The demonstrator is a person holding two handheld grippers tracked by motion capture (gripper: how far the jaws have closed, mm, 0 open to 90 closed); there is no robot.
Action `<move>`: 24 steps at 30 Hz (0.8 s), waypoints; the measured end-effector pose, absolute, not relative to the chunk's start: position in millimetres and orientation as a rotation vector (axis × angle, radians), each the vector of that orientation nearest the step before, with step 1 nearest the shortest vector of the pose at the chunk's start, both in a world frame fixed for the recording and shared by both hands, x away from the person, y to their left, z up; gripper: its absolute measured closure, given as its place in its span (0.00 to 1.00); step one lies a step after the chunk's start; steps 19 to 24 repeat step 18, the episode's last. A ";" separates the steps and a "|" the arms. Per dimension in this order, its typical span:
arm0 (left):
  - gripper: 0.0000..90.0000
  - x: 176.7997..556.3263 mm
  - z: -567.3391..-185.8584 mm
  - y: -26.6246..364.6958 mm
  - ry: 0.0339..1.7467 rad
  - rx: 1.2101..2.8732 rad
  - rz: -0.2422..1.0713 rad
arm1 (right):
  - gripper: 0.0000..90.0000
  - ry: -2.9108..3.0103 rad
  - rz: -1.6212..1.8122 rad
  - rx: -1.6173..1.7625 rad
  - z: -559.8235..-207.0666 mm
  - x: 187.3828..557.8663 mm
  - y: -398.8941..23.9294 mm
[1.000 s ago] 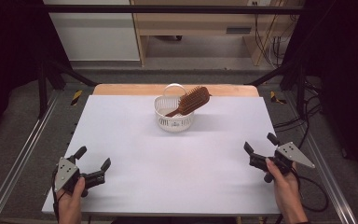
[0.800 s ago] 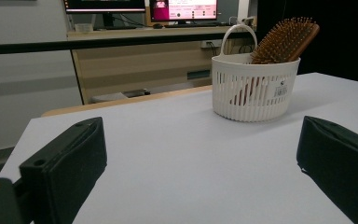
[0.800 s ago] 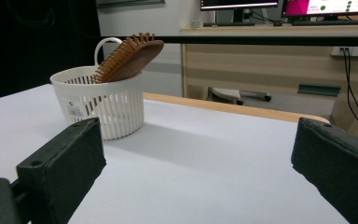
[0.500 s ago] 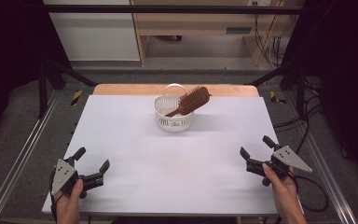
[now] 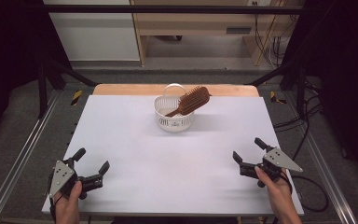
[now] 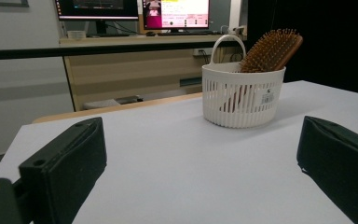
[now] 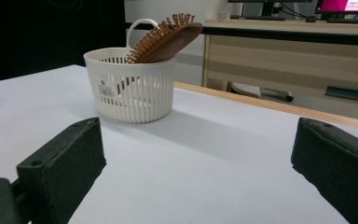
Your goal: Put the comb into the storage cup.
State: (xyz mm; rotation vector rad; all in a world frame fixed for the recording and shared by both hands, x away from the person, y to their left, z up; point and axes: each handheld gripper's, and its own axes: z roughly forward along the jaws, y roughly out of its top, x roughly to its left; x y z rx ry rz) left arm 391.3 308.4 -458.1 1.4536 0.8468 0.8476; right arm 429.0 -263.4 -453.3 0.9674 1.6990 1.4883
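Note:
A small white slotted basket (image 5: 173, 122) with a loop handle stands at the far middle of the white table (image 5: 177, 158). A brown wooden hairbrush (image 5: 189, 101) leans in it handle-down, its bristled head sticking out over the right rim. The basket (image 6: 242, 95) and brush (image 6: 272, 49) show ahead in the left gripper view, and the basket (image 7: 130, 91) and brush (image 7: 165, 39) in the right gripper view. My left gripper (image 5: 92, 161) rests open near the front left corner. My right gripper (image 5: 248, 149) rests open near the front right edge. Nothing lies between either pair of jaws.
A wooden strip (image 5: 121, 88) edges the table's far side. Metal frame rails (image 5: 23, 154) run along both sides. Cables (image 5: 307, 140) trail on the floor at the right. A desk with monitors (image 6: 135, 11) stands behind the table.
My right gripper has drawn back toward the front edge and slightly left. The left gripper has shifted only a little. The basket and brush have stayed put.

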 end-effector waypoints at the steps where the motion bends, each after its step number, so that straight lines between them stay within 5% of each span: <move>1: 0.01 390.9 -458.1 308.3 0.845 1.453 0.847 | 0.03 1.701 1.495 0.959 -453.8 428.9 -261.9; 24: 0.01 392.3 -458.0 301.3 0.823 1.466 0.828 | 0.04 1.735 1.543 0.879 -463.5 431.0 -232.4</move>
